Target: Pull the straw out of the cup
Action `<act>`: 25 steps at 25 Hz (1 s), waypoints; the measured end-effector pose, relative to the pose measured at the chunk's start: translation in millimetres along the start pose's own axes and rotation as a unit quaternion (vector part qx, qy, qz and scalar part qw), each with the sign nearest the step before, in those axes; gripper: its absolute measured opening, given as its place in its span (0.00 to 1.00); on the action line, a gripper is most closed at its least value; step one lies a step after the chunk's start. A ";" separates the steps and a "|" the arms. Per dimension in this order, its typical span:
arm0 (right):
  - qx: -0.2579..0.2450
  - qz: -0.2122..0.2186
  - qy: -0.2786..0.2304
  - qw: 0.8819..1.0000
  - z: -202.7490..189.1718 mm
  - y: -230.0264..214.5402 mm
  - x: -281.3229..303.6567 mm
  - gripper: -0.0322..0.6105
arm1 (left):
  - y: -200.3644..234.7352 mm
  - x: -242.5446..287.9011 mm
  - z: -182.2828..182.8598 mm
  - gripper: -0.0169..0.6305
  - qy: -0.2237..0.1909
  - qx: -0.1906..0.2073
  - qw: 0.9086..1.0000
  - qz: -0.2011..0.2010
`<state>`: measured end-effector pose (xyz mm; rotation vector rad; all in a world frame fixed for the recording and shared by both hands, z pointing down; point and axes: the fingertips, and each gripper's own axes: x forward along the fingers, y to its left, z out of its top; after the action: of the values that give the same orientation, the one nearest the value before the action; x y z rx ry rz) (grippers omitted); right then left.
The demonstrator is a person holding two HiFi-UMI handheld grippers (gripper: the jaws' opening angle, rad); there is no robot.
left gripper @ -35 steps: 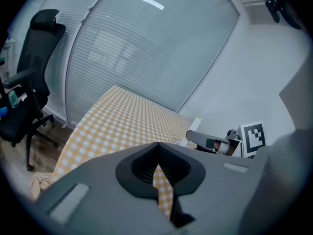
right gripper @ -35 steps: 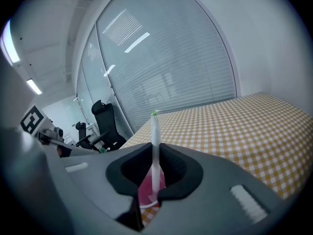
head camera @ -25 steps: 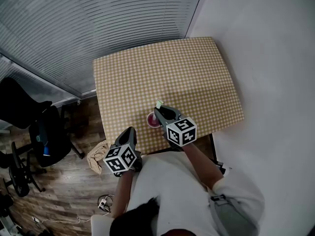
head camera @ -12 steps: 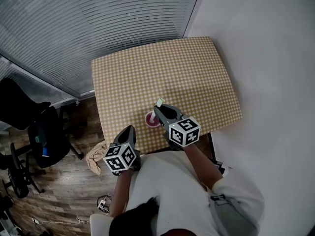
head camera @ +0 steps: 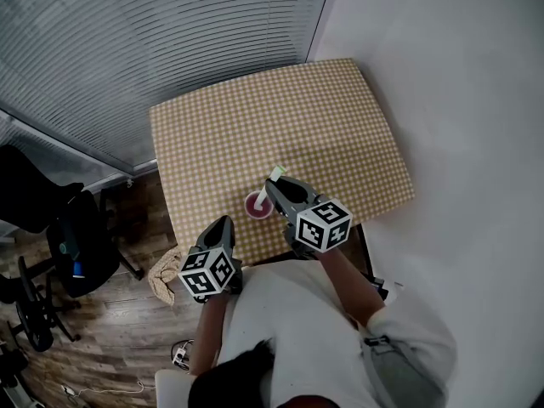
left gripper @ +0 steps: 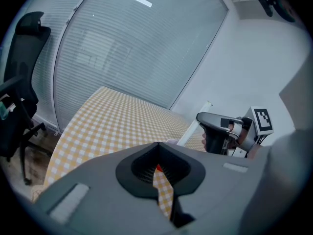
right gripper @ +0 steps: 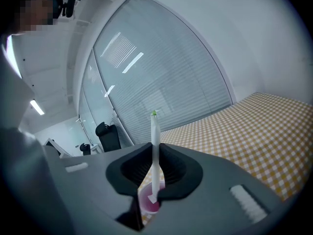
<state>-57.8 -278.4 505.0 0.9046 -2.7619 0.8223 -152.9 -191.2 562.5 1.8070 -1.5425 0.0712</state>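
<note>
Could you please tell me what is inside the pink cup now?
Only the lower end of the white straw, gripped by the right tool, shows in the pink cup. The tool covers part of the cup, so any other contents cannot be seen.

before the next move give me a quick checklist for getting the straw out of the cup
1. Grip on the straw: ok. The right gripper has its jaws closed on it partway up, with the top sticking out above.
2. Straw's lower end out of the cup: cannot tell. The end shows over the pink inside, and whether it is above the rim is unclear.
3. Cup upright on the table: ok.
4. Cup steadied: not ok. The left gripper has nothing between its jaws and sits near the table's edge, apart from the cup.
</note>
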 end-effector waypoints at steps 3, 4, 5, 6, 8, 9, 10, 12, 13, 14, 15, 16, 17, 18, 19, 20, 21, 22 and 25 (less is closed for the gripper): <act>-0.005 0.004 0.002 1.000 1.5 -0.7 -2.9 0.12 | -4.5 5.2 1.4 0.05 0.001 0.015 1.000 -0.014; -0.009 0.004 0.002 1.000 2.5 -0.5 -4.3 0.12 | -6.4 6.5 2.6 0.05 0.001 0.019 1.000 -0.017; -0.012 0.002 0.003 1.000 3.7 -1.1 -6.3 0.12 | -8.6 7.4 3.8 0.05 0.001 0.022 1.000 -0.019; -0.015 -0.002 0.005 1.000 4.6 -2.6 -8.6 0.12 | -10.9 8.1 4.7 0.05 0.000 0.023 1.000 -0.022; -0.015 -0.012 0.006 1.000 5.3 -7.8 -12.3 0.12 | -13.9 9.9 5.5 0.05 0.000 0.025 0.999 -0.025; -0.013 -0.016 0.007 1.000 5.5 -10.8 -13.7 0.12 | -14.8 11.2 5.4 0.05 0.001 0.027 0.999 -0.026; -0.011 -0.018 0.007 1.000 5.9 -13.8 -15.4 0.12 | -16.0 12.8 5.3 0.05 0.002 0.030 0.999 -0.027; -0.004 -0.020 0.008 1.000 7.6 -19.7 -19.9 0.12 | -20.0 15.6 5.3 0.05 0.004 0.043 0.999 -0.030; -0.001 -0.021 0.008 1.000 8.9 -22.5 -22.4 0.12 | -22.2 16.3 5.6 0.05 0.005 0.052 0.998 -0.032; 0.003 -0.024 0.008 1.000 10.2 -25.2 -25.0 0.12 | -24.3 16.6 6.1 0.05 0.005 0.059 0.998 -0.034; 0.008 -0.028 0.005 1.000 11.9 -27.8 -27.8 0.12 | -26.1 16.7 6.5 0.05 0.005 0.064 0.997 -0.036; 0.017 -0.029 -0.001 0.999 14.9 -29.9 -30.8 0.12 | -27.6 17.0 6.9 0.05 0.005 0.065 0.997 -0.038; 0.031 -0.028 -0.011 0.999 19.3 -31.2 -33.4 0.12 | -28.6 17.4 7.3 0.05 0.006 0.066 0.997 -0.040; 0.043 -0.025 -0.021 0.999 24.6 -32.1 -35.4 0.12 | -29.2 18.1 7.6 0.05 0.007 0.066 0.997 -0.041; 0.049 -0.023 -0.029 0.998 29.0 -33.0 -36.9 0.12 | -29.4 19.1 7.3 0.05 0.008 0.065 0.997 -0.042; 0.048 -0.024 -0.032 0.998 31.4 -34.3 -38.1 0.12 | -29.5 20.1 6.4 0.05 0.010 0.065 0.997 -0.042; 0.042 -0.026 -0.030 0.998 31.6 -35.8 -39.6 0.12 | -29.7 21.0 5.0 0.05 0.011 0.064 0.997 -0.042; 0.033 -0.030 -0.026 0.999 30.5 -37.3 -41.4 0.12 | -30.0 21.5 3.8 0.05 0.012 0.063 0.997 -0.042; 0.023 -0.037 -0.016 0.999 26.8 -39.8 -47.0 0.12 | -31.4 21.6 3.6 0.05 0.010 0.060 0.997 -0.040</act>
<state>4.9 -295.3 487.8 1.0300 -2.7285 0.8712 -121.2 -211.2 555.0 1.9541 -1.4767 0.1453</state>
